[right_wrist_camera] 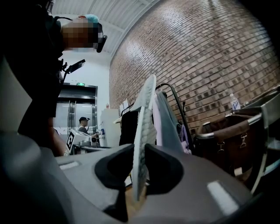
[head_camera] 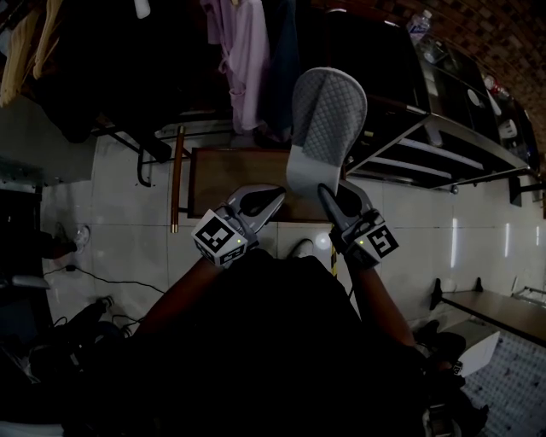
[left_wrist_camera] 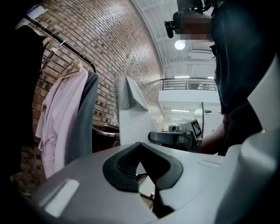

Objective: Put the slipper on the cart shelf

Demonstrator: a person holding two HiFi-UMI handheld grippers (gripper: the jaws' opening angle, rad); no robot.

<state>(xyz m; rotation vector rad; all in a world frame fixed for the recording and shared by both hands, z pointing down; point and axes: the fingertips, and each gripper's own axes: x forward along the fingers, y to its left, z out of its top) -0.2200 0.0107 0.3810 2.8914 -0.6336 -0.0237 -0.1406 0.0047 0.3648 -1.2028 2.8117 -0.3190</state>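
The slipper [head_camera: 328, 119] is grey with a quilted sole. It stands upright in the air, toe end up and sole facing the head camera, clamped by its lower end in the right gripper [head_camera: 328, 192]. In the right gripper view the slipper [right_wrist_camera: 144, 131] shows edge-on. It runs up between the two dark pads [right_wrist_camera: 164, 168], which press on it from both sides with the jaws only narrowly apart around its thickness.

The left gripper [head_camera: 273, 195] sits just beside the right one, its tips close to the slipper's lower left edge. Whether they touch it cannot be told. In the left gripper view its jaws meet at the tips with nothing between them, and the slipper [left_wrist_camera: 131, 118] rises beyond them.

In the head view the slipper is off the cart [head_camera: 478, 111], which stands to the right with its metal shelf [head_camera: 444, 128] and lower rails bare. The slipper's right edge overlaps the cart's left end there, and it rests on nothing. A water bottle [head_camera: 418, 26] stands on the cart's top.

Below the grippers is a brown wooden table [head_camera: 226, 183] on a pale tiled floor [head_camera: 119, 188]. Behind it hangs a pink garment [head_camera: 243, 51] among darker clothes, against a brick wall [right_wrist_camera: 210, 52]. A brown bag [right_wrist_camera: 227, 135] shows at the right of the right gripper view
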